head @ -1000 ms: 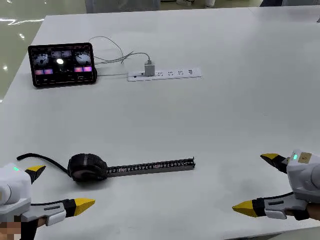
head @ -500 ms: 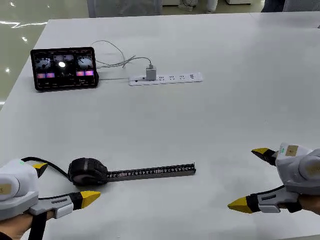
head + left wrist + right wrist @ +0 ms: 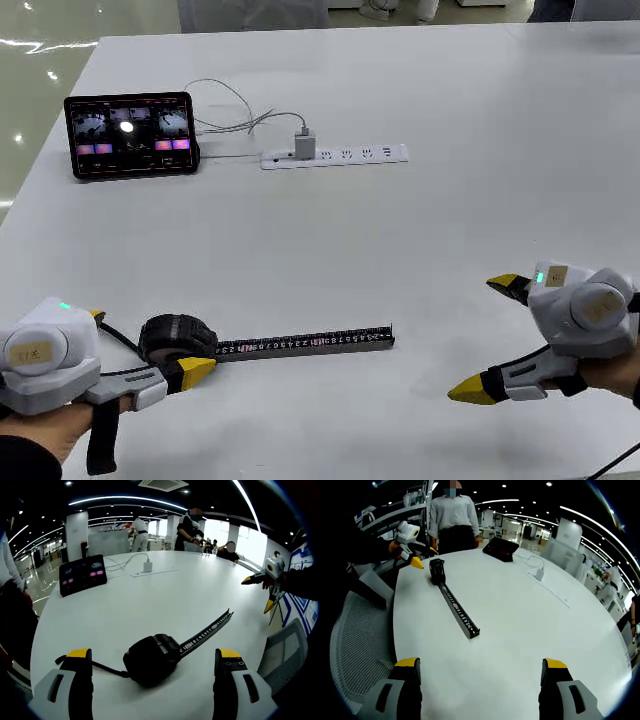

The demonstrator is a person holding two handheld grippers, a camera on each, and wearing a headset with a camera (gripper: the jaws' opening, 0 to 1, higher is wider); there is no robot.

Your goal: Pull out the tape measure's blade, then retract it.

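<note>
While the left tongs (image 3: 153,654) gaped wide and empty around the tape measure (image 3: 178,338), its blade (image 3: 305,343) reaching toward the open, empty right tongs (image 3: 480,338) well beyond its tip, a skewed squeeze could have skidded it away or, perhaps, sprung the blade back.

blade (image 3: 305,343) numerals blurred (too small), nothing legible

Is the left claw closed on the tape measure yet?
No, the left claw stands open, its jaws wide apart on either side of the tape measure.
</note>
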